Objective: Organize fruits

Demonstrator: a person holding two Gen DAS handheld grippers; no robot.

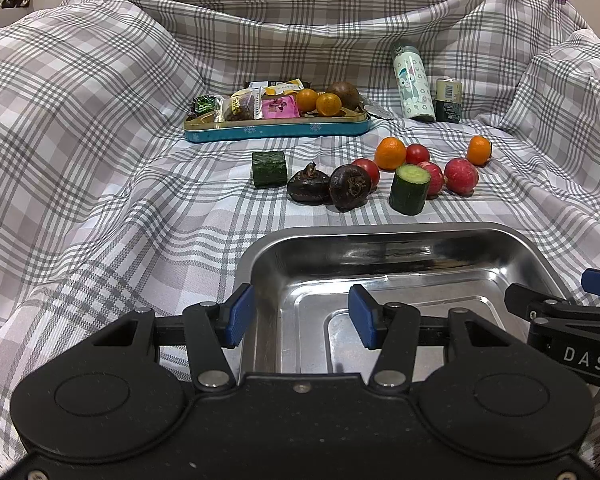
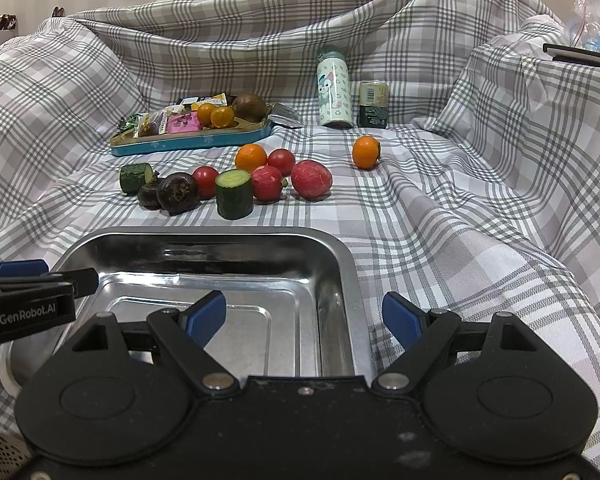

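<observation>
An empty steel tray (image 1: 512,248) (image 2: 350,264) lies nearest on the checked cloth. My left gripper (image 1: 302,314) hangs open over its left wall, and my right gripper (image 2: 304,314) hangs open over its right wall; neither holds anything. Behind the tray lies a loose group: two cucumber pieces (image 1: 409,188) (image 1: 269,168), two dark water chestnuts (image 1: 350,186) (image 2: 178,192), tomatoes (image 1: 368,171) (image 2: 281,161), red radishes (image 1: 461,176) (image 2: 311,178) and small oranges (image 1: 390,153) (image 2: 366,152).
Further back a blue tin tray (image 1: 276,130) (image 2: 192,142) holds snack packets, two small oranges and a brown fruit. A patterned bottle (image 1: 413,82) (image 2: 334,94) and a small can (image 1: 449,100) (image 2: 373,104) stand at the back right. The cloth rises in folds all around.
</observation>
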